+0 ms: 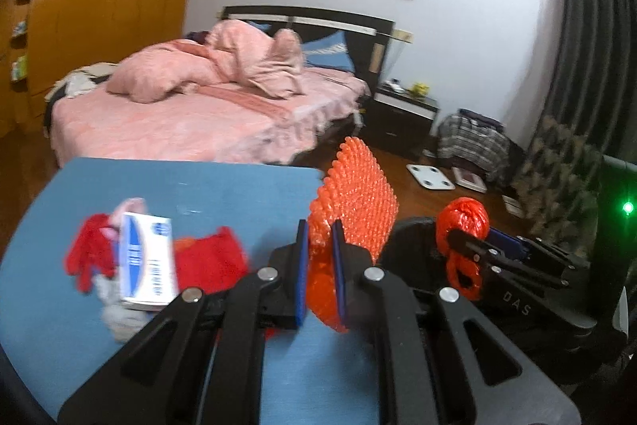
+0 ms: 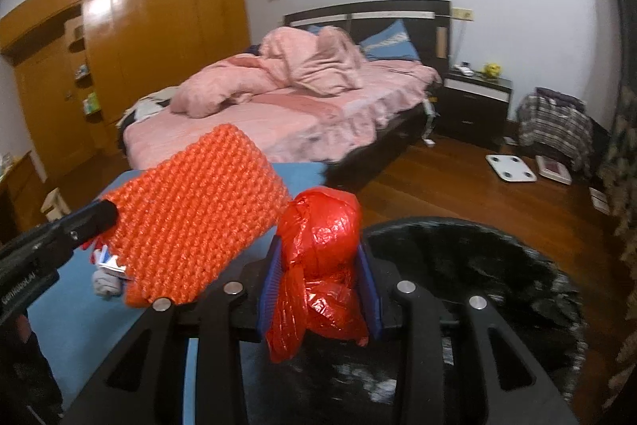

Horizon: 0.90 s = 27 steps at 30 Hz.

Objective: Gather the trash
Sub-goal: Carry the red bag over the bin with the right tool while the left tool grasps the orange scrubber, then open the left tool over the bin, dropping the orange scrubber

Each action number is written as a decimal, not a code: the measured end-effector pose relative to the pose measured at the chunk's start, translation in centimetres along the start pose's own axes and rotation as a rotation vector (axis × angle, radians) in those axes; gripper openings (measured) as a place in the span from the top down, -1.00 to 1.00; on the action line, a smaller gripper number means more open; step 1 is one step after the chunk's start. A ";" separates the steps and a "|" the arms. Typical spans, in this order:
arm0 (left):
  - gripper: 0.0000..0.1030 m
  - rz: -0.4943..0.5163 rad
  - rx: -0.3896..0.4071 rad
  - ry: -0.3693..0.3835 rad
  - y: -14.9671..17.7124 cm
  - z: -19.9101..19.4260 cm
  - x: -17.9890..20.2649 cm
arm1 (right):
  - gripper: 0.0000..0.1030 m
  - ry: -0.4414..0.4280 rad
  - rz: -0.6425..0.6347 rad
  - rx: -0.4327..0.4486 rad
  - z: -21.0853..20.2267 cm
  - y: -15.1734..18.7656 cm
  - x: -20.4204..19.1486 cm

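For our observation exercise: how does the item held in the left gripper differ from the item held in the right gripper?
The orange bubble wrap is a flat, bumpy sheet; the red plastic bag is a knotted, crinkled bundle. The left gripper pinches the sheet's edge; the right gripper clamps the bundle's middle. Both are held clear of the blue table.

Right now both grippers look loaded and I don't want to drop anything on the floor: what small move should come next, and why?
Probably carry the right gripper a little further over the black-lined bin and open it. It is clamped on the knotted red plastic bag, which hangs about at the bin's near rim. The left gripper holds the orange bubble wrap near the blue table edge, further from the bin.
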<state>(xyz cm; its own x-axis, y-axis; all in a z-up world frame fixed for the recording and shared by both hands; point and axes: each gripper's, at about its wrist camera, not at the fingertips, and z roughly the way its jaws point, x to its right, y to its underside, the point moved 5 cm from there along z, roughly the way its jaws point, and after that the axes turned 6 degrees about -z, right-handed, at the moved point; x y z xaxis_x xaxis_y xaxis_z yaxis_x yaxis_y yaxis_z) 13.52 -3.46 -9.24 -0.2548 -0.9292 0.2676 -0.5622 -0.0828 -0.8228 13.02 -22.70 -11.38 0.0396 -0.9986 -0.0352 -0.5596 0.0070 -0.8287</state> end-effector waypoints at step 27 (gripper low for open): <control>-0.59 0.007 -0.064 -0.189 3.4 2.4 -5.1 | -0.89 0.109 0.050 -0.033 0.1 2.6 4.0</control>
<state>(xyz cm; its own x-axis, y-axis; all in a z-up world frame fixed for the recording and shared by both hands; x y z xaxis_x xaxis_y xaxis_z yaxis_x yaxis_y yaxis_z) 14.83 0.17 -14.60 -0.1098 -0.9812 0.1584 -0.6110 -0.0591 -0.7894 11.83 -26.72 -13.77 -0.0781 -0.9969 -0.0134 -0.5858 0.0567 -0.8085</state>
